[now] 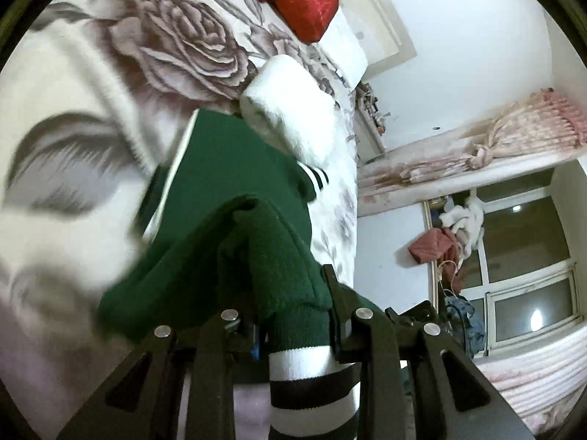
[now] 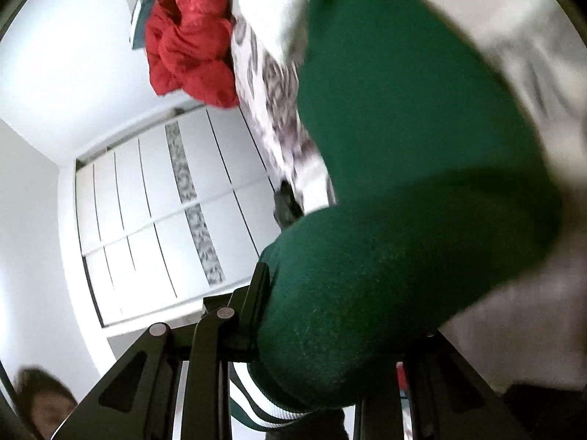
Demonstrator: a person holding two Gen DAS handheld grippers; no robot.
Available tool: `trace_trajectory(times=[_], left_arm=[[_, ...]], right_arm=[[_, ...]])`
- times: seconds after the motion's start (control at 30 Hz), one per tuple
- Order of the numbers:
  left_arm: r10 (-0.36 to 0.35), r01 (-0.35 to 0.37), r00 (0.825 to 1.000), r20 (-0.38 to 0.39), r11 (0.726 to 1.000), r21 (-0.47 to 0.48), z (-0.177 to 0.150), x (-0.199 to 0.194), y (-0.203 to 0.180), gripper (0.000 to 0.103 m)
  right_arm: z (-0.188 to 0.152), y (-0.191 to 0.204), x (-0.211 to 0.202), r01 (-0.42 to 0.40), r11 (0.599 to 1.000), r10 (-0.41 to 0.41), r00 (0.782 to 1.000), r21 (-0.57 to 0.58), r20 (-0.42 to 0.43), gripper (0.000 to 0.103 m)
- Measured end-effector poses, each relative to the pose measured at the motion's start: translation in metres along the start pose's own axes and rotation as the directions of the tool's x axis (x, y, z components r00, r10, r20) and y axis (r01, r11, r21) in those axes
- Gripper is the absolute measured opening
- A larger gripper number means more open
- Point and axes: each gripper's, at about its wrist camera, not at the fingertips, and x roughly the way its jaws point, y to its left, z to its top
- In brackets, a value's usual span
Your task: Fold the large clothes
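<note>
Green sweater (image 1: 234, 190) lies between white bundle (image 1: 290, 110) and red cloth (image 1: 308, 3).

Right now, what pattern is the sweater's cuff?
Black and white stripes on the cuff of the green sweater; left wrist view.

The left tongs (image 1: 293, 293) sit at six o'clock in the left wrist view, jaws drawn close and pinching a thick fold of the green sweater (image 1: 234, 190), with its striped cuff hanging down between the arms. The right tongs (image 2: 330, 315) also sit at six o'clock in their own view, clamped on a bulging roll of the same knit, which covers the right jaw.
</note>
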Motion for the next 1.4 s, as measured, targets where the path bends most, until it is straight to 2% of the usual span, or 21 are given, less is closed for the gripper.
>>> trace_trajectory(times=[0.07,0.13,0.27,0.37,0.43,0.5,0.6,0.67,0.73,0.8,0.9,1.0,1.17,1.27,1.3,1.33,1.4], left_arm=[[0.023,-0.023,0.999,-0.028,1.0,0.009,0.025,0.024,0.0,0.023],[0.05,-0.05,0.997,-0.059,0.999,0.003,0.054,0.056,0.006,0.023],[0.079,-0.082,0.992,-0.101,0.996,-0.034,0.089,0.096,0.02,0.024],[0.093,-0.105,0.985,-0.144,0.992,-0.073,0.111,0.119,0.031,0.025],[0.11,-0.138,0.977,-0.183,0.98,-0.147,0.116,0.115,0.035,0.025],[0.113,-0.134,0.979,-0.167,0.983,-0.121,0.108,0.095,0.024,0.025],[0.073,-0.084,0.992,-0.1,0.99,-0.111,0.082,0.052,0.005,0.024],[0.061,-0.066,0.996,-0.062,0.993,-0.096,0.062,0.019,-0.013,0.024],[0.065,-0.07,0.997,-0.044,0.99,-0.124,0.039,-0.018,-0.032,0.024],[0.084,-0.088,0.996,-0.038,0.987,-0.134,0.027,-0.042,-0.048,0.024],[0.101,-0.108,0.994,-0.049,0.983,-0.151,0.027,-0.056,-0.062,0.024],[0.098,-0.103,0.994,-0.053,0.99,-0.1,0.057,-0.033,-0.074,0.024],[0.135,-0.132,0.988,-0.07,0.99,0.049,0.122,0.057,-0.075,0.024],[0.231,-0.228,0.958,-0.169,0.973,0.032,0.154,0.127,-0.043,0.025],[0.263,-0.269,0.938,-0.224,0.963,0.006,0.162,0.152,-0.027,0.025],[0.273,-0.287,0.927,-0.259,0.958,-0.02,0.166,0.169,-0.014,0.026],[0.234,-0.264,0.936,-0.265,0.961,-0.086,0.17,0.179,0.0,0.033]], right_arm=[[0.045,0.006,-0.007,0.012,1.0,-0.012,1.0,0.013,0.014,0.027],[0.082,0.001,0.011,0.023,0.999,-0.023,1.0,0.032,0.012,0.027],[0.164,-0.015,0.035,0.017,0.995,-0.019,1.0,0.102,0.018,0.027],[0.196,-0.035,0.049,0.002,0.983,-0.001,1.0,0.184,-0.002,0.027],[0.208,-0.036,0.058,0.03,0.971,-0.018,0.998,0.236,-0.054,0.027],[0.199,-0.02,0.057,0.061,0.981,-0.043,0.994,0.184,-0.101,0.028],[0.155,0.008,0.038,0.049,0.989,-0.029,0.99,0.143,-0.137,0.028],[0.123,0.018,0.025,0.032,0.985,-0.004,0.986,0.169,-0.164,0.028],[0.091,0.026,0.012,0.003,0.974,0.04,0.982,0.229,-0.185,0.027],[0.066,0.039,0.009,-0.011,0.961,0.067,0.979,0.276,-0.195,0.027],[0.033,0.044,-0.011,-0.006,0.947,0.074,0.977,0.322,-0.2,0.027],[0.04,0.059,-0.022,-0.008,0.958,0.06,0.983,0.287,-0.174,0.027],[0.136,0.067,-0.015,0.024,0.985,-0.01,0.997,0.173,-0.079,0.027],[0.202,0.028,0.007,0.083,0.969,-0.069,0.995,0.234,-0.07,0.031],[0.215,0.016,0.011,0.097,0.961,-0.08,0.994,0.259,-0.076,0.034],[0.23,-0.002,0.016,0.109,0.946,-0.087,0.992,0.305,-0.086,0.035],[0.245,-0.017,0.02,0.079,0.93,-0.051,0.995,0.36,-0.088,0.043]])
